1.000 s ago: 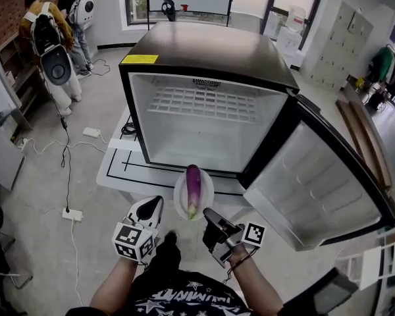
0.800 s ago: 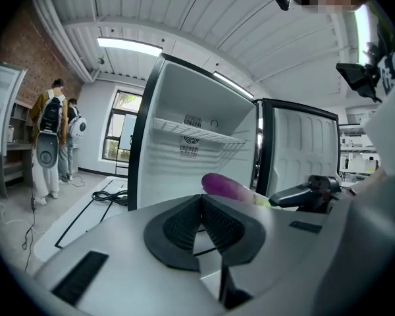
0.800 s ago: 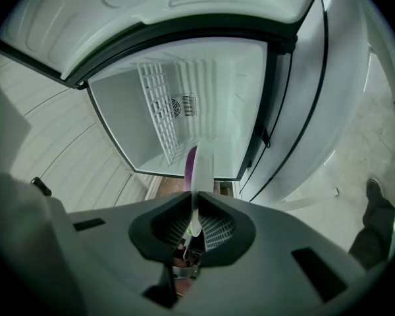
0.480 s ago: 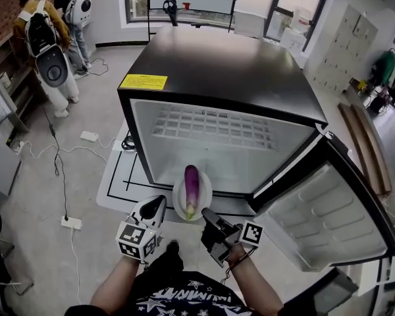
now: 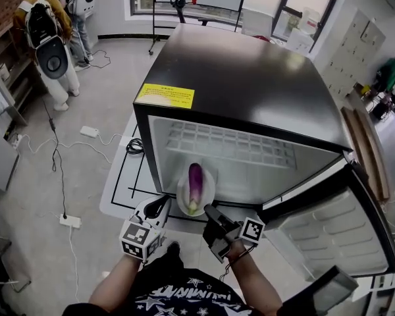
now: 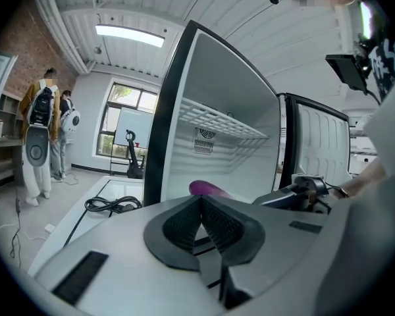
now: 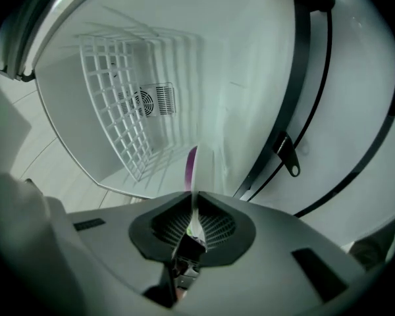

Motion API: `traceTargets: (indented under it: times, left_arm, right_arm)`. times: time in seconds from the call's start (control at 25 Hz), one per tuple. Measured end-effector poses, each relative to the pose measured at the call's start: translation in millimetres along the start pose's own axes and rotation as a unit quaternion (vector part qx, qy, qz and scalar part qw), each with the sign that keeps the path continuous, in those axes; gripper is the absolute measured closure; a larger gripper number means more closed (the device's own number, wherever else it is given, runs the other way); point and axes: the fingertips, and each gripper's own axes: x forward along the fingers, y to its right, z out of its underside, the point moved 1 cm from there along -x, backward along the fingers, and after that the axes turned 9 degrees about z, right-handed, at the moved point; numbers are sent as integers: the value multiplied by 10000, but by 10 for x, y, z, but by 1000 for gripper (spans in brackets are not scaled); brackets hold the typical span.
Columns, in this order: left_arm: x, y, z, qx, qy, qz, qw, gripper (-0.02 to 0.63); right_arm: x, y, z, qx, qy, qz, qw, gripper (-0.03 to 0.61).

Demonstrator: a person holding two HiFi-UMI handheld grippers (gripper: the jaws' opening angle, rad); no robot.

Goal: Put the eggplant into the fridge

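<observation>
One glossy purple eggplant (image 5: pixel 195 180) is held on a round white plate (image 5: pixel 182 193) at the front edge of the fridge (image 5: pixel 250 78); the plate's rim is pinched by the right tool (image 5: pixel 208 210); the left tool (image 5: pixel 164 204) is closed.

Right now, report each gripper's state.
Left gripper: shut, nothing between its jaws.
Right gripper: shut on the plate that carries the eggplant.
</observation>
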Motion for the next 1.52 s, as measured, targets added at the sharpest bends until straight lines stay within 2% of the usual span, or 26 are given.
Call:
traceTargets:
  times: [0.32,0.6,1.12,1.44,1.52]
  left_arm:
    - [-6,-162,-43,-12,98,209,9997,604]
    - [59,-264,-46,-52,113,212,9997,604]
    - [153,-385,-120,-195,139,348,9991,604]
    - [209,-335,-41,-114,57,452,9989,604]
    - [208,-338,-40,-124,56,467,9988,604]
  right_arm:
    - [361,42,-142,-171,26,143,9997,554]
    - [594,112,-289,-222,134,271,9993,554]
    - [831,164,-506,-298,377,776,9958,555]
    - [834,275,-614,-279,651,1125,9911,555]
    - [836,308,-626,-280,715,1324,9882,555]
